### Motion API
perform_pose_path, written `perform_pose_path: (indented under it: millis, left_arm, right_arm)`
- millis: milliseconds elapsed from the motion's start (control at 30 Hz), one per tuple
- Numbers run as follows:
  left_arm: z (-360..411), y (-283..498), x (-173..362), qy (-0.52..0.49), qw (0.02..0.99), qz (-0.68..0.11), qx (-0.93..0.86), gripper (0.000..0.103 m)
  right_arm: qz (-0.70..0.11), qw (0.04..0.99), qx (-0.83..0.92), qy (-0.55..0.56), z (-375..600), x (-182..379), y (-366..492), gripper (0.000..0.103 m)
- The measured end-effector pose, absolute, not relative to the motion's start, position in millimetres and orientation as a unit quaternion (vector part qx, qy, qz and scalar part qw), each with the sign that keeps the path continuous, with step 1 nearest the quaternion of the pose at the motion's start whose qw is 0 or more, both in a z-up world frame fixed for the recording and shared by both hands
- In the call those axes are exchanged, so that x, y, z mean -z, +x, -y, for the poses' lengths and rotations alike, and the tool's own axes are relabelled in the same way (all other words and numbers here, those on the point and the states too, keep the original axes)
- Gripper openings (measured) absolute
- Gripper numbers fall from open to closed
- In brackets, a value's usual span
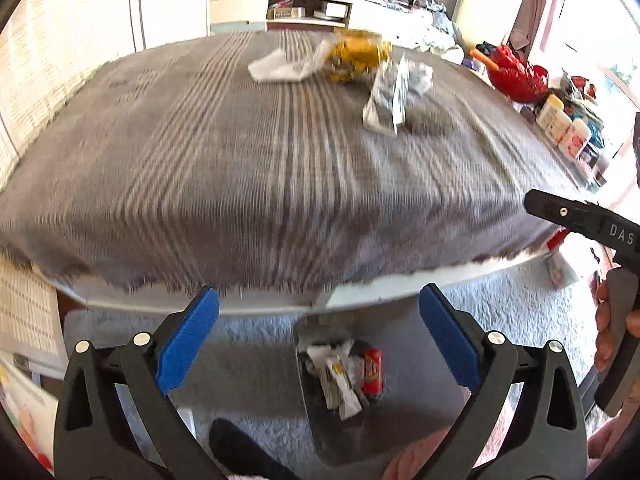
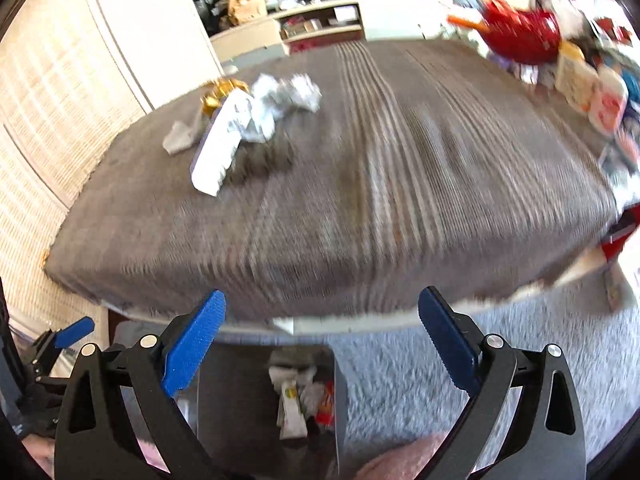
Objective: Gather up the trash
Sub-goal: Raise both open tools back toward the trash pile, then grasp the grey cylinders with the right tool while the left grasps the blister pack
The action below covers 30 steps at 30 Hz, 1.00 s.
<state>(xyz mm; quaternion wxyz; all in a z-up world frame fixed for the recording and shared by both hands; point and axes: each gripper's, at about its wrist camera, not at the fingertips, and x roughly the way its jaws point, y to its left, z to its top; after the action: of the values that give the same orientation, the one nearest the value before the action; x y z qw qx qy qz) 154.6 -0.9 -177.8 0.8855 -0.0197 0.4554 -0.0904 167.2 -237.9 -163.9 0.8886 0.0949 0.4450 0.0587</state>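
Trash lies on the far part of a table with a grey striped cloth (image 1: 224, 152): a yellow wrapper (image 1: 356, 56), a white tissue (image 1: 272, 66) and a clear plastic wrapper (image 1: 390, 96). The right wrist view shows a long white wrapper (image 2: 220, 144), crumpled white paper (image 2: 288, 96) and the yellow wrapper (image 2: 222, 92). A metal bin (image 1: 340, 384) on the floor below the table edge holds wrappers; it also shows in the right wrist view (image 2: 276, 396). My left gripper (image 1: 320, 336) and right gripper (image 2: 322, 340) are both open and empty, above the bin.
A red bowl (image 1: 516, 74) and several bottles (image 1: 560, 124) stand along the table's right side. A white shelf unit (image 1: 280, 10) is behind the table. Grey carpet (image 1: 500, 312) covers the floor. A white woven screen (image 2: 52, 100) stands to the left.
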Motion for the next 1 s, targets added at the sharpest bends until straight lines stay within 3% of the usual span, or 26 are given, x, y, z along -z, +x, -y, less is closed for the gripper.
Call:
perform_pose_path:
  millis: [100, 233, 400, 533, 1000]
  left_arm:
    - [5, 172, 166, -0.011, 0.889, -0.449, 0.088, 0.095]
    - [10, 190, 156, 0.001, 0.892, -0.444, 0.089, 0.095]
    - [11, 207, 156, 0.001, 0.889, -0.449, 0.094, 0.095]
    - [11, 218, 159, -0.005, 0.885, -0.456, 0.092, 0.095]
    - [15, 239, 158, 0.004, 0.881, -0.463, 0.096, 0.095]
  right_arm:
    - [-0.435, 0.895, -0.067, 0.076, 224, 159, 190, 0.098]
    - [-0.431, 0.896, -0.073, 0.075, 216, 161, 215, 0.088]
    - [-0.436, 0.894, -0.082, 0.068, 202, 170, 238, 0.088]
    - [-0.451, 0.887, -0.083, 0.054, 196, 183, 252, 0.077]
    - [-0.438, 0.895, -0.086, 0.015, 174, 187, 275, 0.075]
